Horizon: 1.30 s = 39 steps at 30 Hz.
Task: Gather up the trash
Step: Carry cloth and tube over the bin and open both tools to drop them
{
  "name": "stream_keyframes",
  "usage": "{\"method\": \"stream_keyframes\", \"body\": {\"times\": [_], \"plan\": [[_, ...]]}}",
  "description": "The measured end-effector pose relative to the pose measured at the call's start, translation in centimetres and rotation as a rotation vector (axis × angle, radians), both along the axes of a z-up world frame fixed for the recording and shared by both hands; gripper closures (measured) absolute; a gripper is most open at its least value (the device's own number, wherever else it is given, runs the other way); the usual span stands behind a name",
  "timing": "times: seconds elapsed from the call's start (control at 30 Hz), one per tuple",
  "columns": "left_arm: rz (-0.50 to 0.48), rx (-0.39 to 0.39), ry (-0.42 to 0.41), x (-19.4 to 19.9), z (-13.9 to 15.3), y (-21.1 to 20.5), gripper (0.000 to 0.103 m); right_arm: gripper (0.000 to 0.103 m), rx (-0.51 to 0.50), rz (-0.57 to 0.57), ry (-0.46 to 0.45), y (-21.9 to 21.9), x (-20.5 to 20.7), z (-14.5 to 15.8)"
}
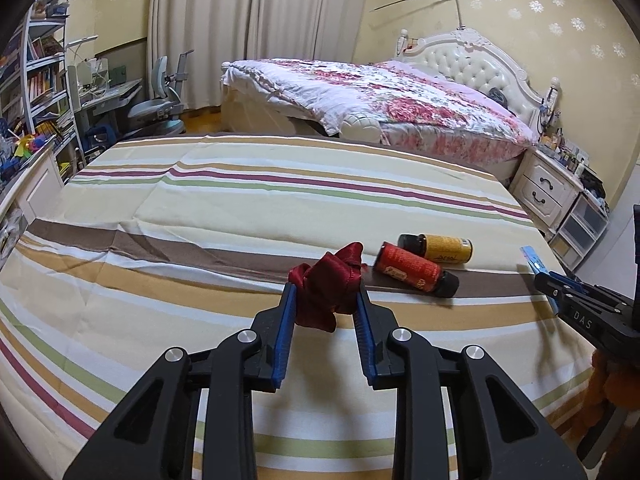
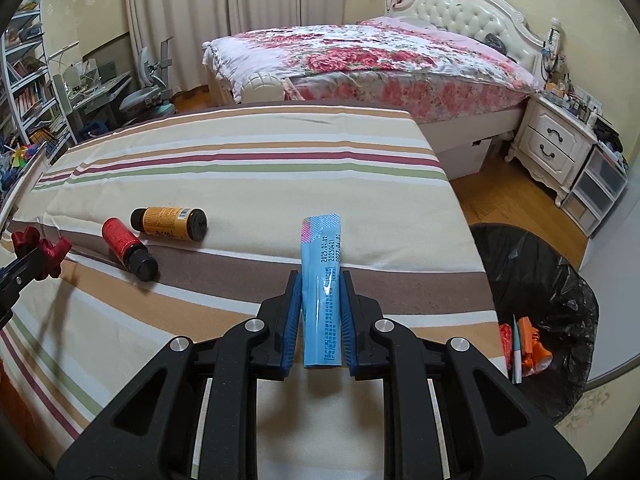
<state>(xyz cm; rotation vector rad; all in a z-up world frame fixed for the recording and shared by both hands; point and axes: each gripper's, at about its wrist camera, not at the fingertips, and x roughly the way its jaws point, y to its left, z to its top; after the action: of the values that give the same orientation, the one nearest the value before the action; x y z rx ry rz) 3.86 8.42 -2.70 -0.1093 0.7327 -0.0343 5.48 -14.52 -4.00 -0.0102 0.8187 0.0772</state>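
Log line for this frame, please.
left gripper: shut on red ribbon | right gripper: shut on blue packet | two bottles on striped cloth | bin at right

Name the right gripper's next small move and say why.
Probably swing the right gripper rightward over the bin and open it. It is shut on the blue sachet, lifted above the bedsheet, and the black-lined bin beside the bed already holds trash.
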Motion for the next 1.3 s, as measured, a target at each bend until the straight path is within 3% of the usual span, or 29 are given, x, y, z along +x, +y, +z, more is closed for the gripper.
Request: {"method": "stream_keyframes", "body": {"times": [0.67,1.0,1.3], "plan": [[-0.317,-0.008,-0.098,1.4,2.7,-13.3,0.074,0.084,-0.038,-0.263,-0.098,-12.1,-2.4,2.8],[-0.461,0.004,-0.132,2.5,3.2,-20.3,0.074,0.084,-0.054,-0.348,-0.105,-16.1,-2.5,2.4],[-0.536,0.032,-0.112,3.8,2.3,-25.0,0.074,0.084,-0.039,-0.392,-0.098,-18.3,-2.1,1.4]]}}
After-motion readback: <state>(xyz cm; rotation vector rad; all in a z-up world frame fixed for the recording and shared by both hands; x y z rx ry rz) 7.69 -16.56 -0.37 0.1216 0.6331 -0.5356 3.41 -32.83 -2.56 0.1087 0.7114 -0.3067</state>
